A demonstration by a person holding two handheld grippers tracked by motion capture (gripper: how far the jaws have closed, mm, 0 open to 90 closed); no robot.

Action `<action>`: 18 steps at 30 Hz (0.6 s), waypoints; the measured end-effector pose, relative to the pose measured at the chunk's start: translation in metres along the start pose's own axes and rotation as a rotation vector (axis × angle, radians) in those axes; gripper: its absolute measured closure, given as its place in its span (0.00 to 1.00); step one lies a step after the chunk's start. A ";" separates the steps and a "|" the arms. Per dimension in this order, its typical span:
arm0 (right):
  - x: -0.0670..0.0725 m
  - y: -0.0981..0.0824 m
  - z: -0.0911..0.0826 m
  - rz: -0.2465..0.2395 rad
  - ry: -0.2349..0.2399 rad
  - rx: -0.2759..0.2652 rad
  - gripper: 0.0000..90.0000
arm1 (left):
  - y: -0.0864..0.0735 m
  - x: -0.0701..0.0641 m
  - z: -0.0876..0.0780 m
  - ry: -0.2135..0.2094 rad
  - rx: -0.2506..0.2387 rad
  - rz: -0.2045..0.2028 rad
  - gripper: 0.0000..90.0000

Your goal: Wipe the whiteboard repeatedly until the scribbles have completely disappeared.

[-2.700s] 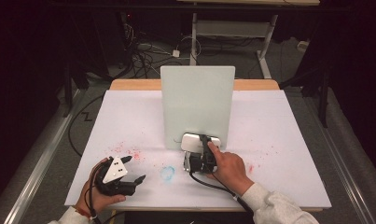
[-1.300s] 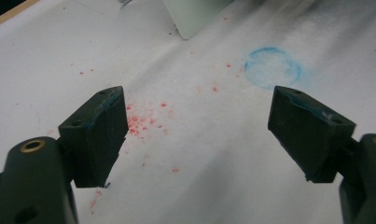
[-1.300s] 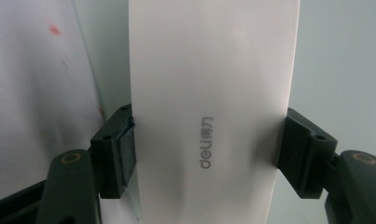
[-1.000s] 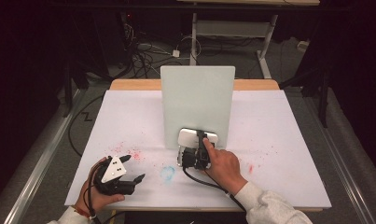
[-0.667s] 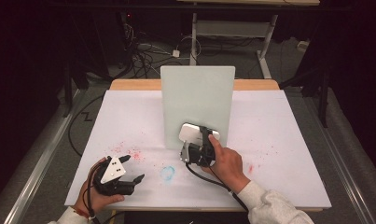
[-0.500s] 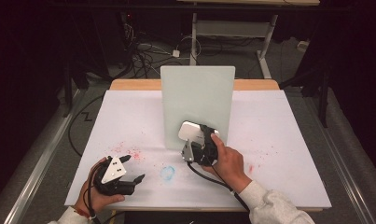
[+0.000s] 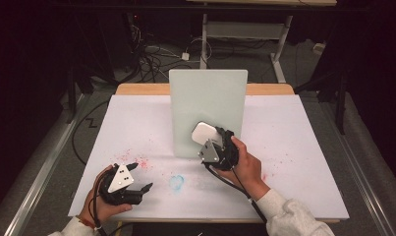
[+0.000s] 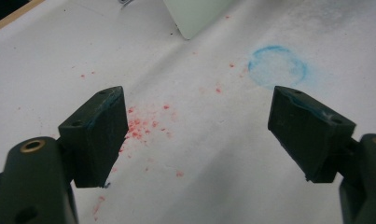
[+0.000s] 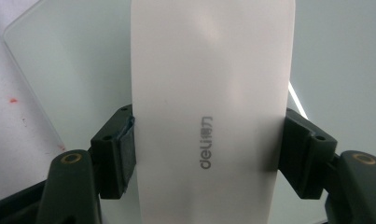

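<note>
A pale green-white board (image 7: 208,98) stands upright at the middle of the table. My right gripper (image 7: 211,142) is shut on a white eraser block (image 7: 204,132) and holds it against the board's lower front, a little above the table. In the right gripper view the eraser (image 9: 209,93), marked "deli", fills the gap between both jaws, with the board (image 9: 64,70) behind it. My left gripper (image 7: 141,176) rests at the front left of the table, open with nothing in it; its jaws stand wide apart in the left gripper view (image 8: 195,135).
White paper (image 7: 294,137) covers the table. A blue ring smudge (image 7: 176,182) lies between the two grippers, also seen as a blue ring smudge (image 8: 278,65) ahead of the left jaws. Red specks (image 7: 136,160) scatter by the left gripper. Cables and a desk frame lie beyond the table's far edge.
My right gripper has lifted the eraser up the board's face and tilted it to the right. The left gripper has stayed where it was, open.
</note>
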State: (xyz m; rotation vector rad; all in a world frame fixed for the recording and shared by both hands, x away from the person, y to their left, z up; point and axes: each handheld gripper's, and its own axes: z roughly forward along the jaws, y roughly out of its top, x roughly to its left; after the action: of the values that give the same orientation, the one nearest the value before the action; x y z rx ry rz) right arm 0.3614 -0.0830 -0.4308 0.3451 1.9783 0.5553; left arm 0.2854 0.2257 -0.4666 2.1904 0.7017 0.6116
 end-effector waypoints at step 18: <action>-0.021 -0.008 -0.014 0.077 0.008 -0.025 0.34 | 0.000 0.001 0.003 0.002 0.001 0.011 0.21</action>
State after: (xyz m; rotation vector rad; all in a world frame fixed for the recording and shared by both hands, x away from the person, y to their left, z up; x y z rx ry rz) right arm 0.3589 -0.1030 -0.4135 0.4053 1.9707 0.6309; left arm 0.2874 0.2249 -0.4681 2.1963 0.6914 0.6192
